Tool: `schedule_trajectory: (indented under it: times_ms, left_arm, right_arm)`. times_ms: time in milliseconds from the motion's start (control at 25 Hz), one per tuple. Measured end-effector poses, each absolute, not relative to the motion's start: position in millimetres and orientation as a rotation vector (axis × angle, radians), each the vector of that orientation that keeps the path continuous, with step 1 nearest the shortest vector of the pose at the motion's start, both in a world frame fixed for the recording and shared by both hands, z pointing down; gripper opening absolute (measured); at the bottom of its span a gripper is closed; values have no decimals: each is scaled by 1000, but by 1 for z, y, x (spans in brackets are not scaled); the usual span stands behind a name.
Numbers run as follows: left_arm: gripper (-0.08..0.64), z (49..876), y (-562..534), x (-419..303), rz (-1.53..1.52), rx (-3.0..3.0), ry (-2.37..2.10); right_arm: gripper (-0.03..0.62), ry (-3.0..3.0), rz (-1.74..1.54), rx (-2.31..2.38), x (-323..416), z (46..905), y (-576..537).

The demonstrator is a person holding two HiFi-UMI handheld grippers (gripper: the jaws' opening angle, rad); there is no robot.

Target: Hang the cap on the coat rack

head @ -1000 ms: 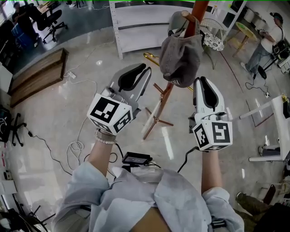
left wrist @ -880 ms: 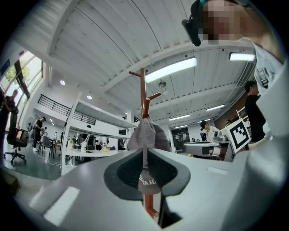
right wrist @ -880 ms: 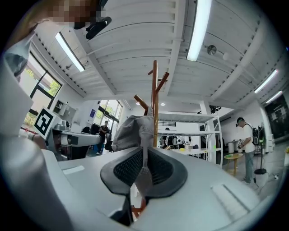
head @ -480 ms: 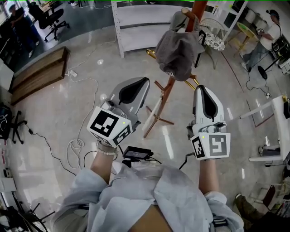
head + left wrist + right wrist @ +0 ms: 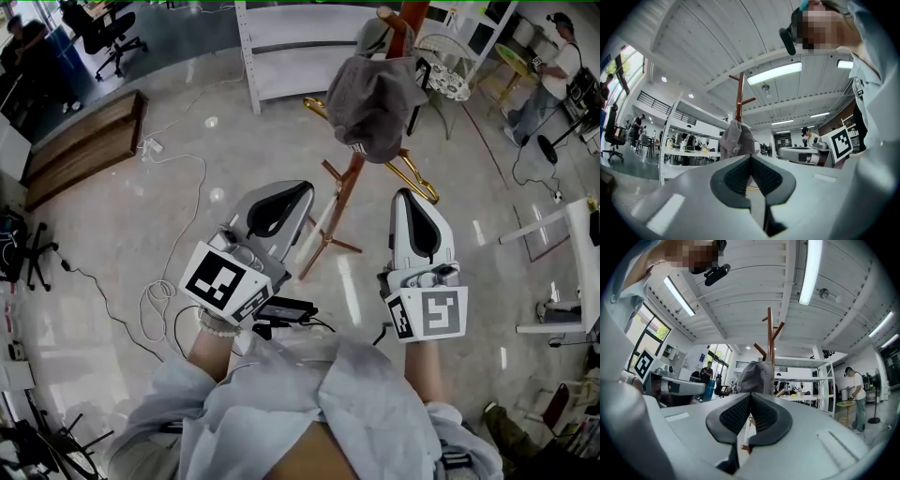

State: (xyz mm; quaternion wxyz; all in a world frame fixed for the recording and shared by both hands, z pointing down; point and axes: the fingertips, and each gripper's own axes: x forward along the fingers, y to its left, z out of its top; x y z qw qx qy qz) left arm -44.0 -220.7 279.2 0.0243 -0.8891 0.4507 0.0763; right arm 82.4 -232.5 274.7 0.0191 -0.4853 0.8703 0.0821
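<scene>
Hanging on an upper peg of the reddish-brown wooden coat rack [image 5: 349, 187], the grey fabric cap [image 5: 375, 98] droops down against the pole, its long axis roughly along the pole. Nothing else touches it. It appears to rest on the peg by its own weight, so the hanging looks done.

The left gripper [image 5: 302, 190] has its jaws pressed together with nothing between them; its own view shows the dark ribbed pads [image 5: 740, 176] meeting in a closed seam. The right gripper [image 5: 405, 197] is likewise closed and empty, pad against pad.

Both grippers sit apart from the cap, one on either side of the pole. The cap lies ahead of and above both sets of fingertips, between the two lines they point along. In the left gripper view the cap [image 5: 736, 138] shows just above the tips and slightly left of the seam. In the right gripper view the cap [image 5: 757, 376] shows almost straight over the seam. The right gripper looks a little nearer to it.

Any further move should be a retreat towards the person's body, where room is open. The rack's splayed feet [image 5: 328, 246] stand between and below the grippers, and a white metal shelf unit [image 5: 281, 56] stands beyond the rack.
</scene>
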Motion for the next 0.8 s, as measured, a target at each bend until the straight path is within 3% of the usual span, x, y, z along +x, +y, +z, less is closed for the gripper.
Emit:
schedule_trajectory:
  times_ms: [800]
  left_arm:
    - [3, 286, -218, -43, 242, -2785, 1386]
  right_arm:
    - [8, 2732, 246, -1521, 82, 284, -226]
